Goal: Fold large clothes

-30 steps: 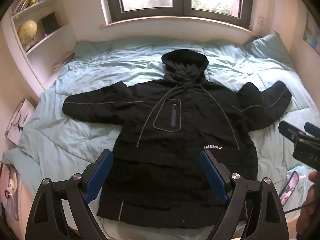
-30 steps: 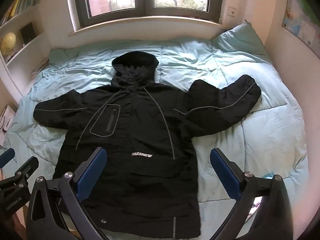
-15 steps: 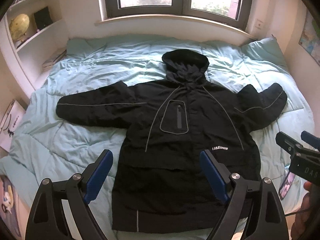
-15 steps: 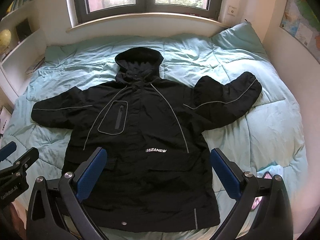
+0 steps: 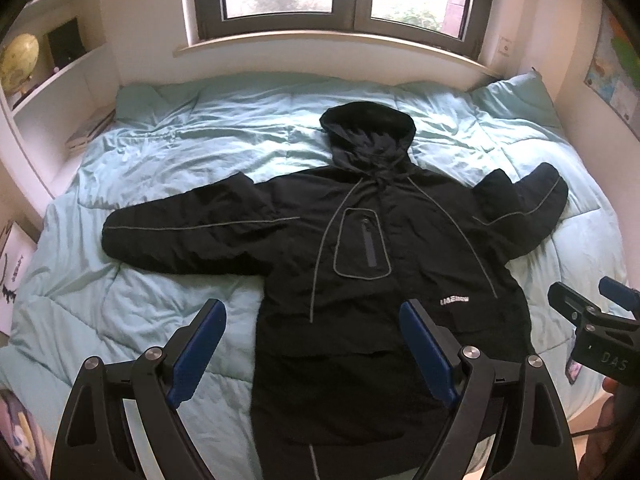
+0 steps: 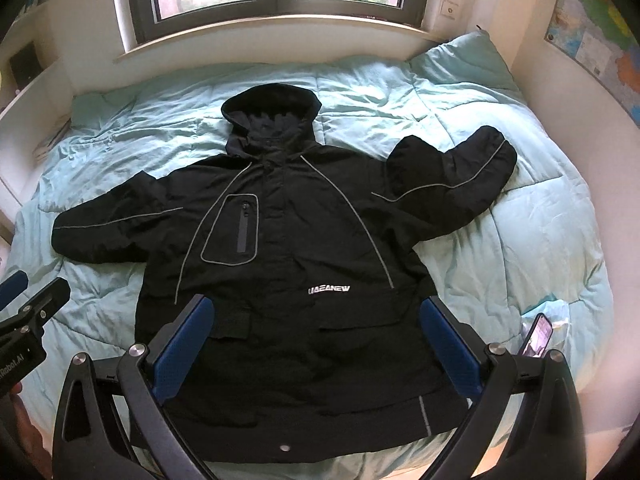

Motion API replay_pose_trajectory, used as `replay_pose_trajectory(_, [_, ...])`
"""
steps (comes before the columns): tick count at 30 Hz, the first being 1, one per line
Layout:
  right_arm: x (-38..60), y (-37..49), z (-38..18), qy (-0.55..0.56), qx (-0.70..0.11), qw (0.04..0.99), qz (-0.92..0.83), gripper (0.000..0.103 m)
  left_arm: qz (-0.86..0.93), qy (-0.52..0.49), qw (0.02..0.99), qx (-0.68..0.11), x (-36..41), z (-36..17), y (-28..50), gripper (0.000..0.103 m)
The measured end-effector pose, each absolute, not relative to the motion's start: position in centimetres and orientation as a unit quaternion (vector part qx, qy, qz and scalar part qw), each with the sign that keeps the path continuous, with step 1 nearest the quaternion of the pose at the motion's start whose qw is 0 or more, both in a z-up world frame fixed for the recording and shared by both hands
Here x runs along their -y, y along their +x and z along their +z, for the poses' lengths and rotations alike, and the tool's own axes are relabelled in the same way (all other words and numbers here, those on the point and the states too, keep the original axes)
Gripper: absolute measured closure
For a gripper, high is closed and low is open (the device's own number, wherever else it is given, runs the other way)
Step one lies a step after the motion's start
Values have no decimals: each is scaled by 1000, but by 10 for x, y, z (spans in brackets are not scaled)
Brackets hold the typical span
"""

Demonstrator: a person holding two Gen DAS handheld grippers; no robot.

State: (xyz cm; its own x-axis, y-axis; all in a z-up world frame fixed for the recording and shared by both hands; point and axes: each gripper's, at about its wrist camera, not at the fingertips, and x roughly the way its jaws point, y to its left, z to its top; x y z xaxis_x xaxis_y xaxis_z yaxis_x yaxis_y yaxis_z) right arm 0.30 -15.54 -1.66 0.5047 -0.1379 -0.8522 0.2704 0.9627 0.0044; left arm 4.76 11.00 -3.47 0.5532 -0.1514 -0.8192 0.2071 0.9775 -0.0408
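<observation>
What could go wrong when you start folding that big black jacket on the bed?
The phone lies on the quilt right beside the jacket hem, so a swung sleeve might knock it off. The right sleeve is already bent back on itself and could bunch up when folded. Both the left hand-held gripper and the right hand-held gripper are open above the slippery-looking fabric; a shallow pinch may slip.
</observation>
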Motion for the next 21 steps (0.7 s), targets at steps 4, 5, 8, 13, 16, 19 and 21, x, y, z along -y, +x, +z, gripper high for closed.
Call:
replay_pose_trajectory(4, [143,12,-18,68,-487,862,-120,0,-98,22,881,-461,-125,-38,62,14])
replay_pose_trajectory(5, [139,14,-18,66,-487,862,-121,0,-98,18,881,-462,-129,-40,65,14])
replay_pose_trajectory(8, [131,23,-18,62,-486,863,-121,0,-96,8,880,-465,-143,-44,77,14])
replay_pose_trajectory(13, [117,40,-14,54,-482,866,-121,0,-92,-4,883,-461,-157,-46,95,14])
replay_pose_trajectory(16, [112,52,-14,50,-481,867,-119,0,-89,-9,883,-460,-167,-51,106,14])
replay_pose_trajectory(19, [108,66,-16,46,-485,865,-118,0,-79,-18,883,-462,-179,-56,120,14])
replay_pose_trajectory(21, [104,74,-19,44,-489,863,-116,0,-73,-30,882,-465,-194,-63,132,14])
